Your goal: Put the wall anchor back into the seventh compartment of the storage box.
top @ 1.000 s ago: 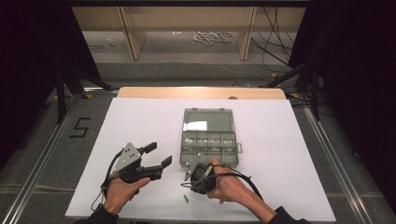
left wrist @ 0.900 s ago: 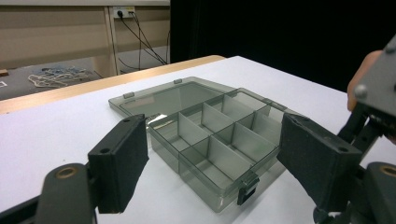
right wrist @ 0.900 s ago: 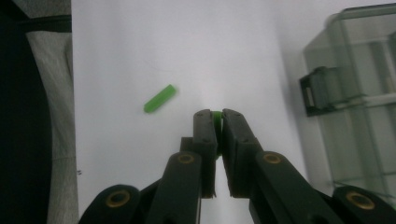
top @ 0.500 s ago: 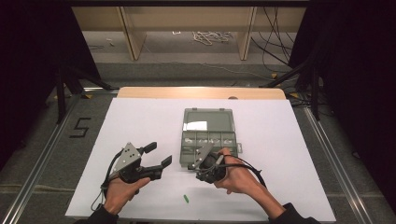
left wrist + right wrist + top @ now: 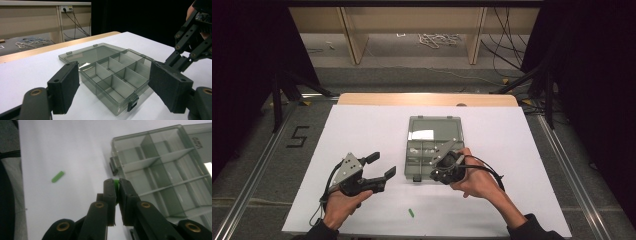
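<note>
Right gripper view: green piece (image 5: pixel 115 182) pinched (over box (image 5: pixel 160 170)).

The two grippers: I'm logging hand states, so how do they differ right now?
The left gripper has its jaws spread wide and empty, while the right gripper is shut on a small green piece. The left rests on the white table beside the compartment box; the right is at the box's near edge. Both are black and hand-held.

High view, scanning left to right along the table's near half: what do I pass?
Left gripper → loose green piece → right gripper, shut on a second green piece at the near end of the open compartment box.
</note>
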Demonstrator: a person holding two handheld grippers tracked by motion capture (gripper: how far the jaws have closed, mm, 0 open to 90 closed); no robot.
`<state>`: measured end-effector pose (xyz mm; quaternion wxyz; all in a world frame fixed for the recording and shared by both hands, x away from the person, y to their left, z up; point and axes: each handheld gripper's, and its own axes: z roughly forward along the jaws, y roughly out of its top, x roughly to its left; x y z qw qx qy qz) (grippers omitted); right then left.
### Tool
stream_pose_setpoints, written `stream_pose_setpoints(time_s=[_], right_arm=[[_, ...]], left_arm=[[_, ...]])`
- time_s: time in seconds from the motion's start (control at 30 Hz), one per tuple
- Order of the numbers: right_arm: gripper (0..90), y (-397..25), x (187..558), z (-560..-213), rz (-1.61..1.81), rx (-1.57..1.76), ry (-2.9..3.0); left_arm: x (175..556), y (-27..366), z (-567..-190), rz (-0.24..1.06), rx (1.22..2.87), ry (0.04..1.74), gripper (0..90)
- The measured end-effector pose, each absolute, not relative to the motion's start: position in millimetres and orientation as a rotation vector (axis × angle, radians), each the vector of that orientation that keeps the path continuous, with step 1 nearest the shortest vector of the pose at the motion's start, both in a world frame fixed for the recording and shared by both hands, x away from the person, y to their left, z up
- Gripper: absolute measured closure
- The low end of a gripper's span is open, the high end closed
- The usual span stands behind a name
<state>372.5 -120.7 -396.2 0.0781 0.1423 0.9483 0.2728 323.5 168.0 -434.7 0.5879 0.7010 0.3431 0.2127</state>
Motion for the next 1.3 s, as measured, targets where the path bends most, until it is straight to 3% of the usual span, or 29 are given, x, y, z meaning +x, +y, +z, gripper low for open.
stream_pose_setpoints(time_s=[0.53, 1.3], right_arm=[[84.8, -141.0, 396.8, -402.1, 0.761, 0.544, 2.756], [84.6, -138.6, 414.7, -430.1, 0.690, 0.609, 2.755]], left_arm=[[322.9, 167.4, -434.5, 0.496, 1.632, 0.798, 23.8], [322.9, 167.1, -434.2, 0.494, 1.627, 0.796, 23.8]])
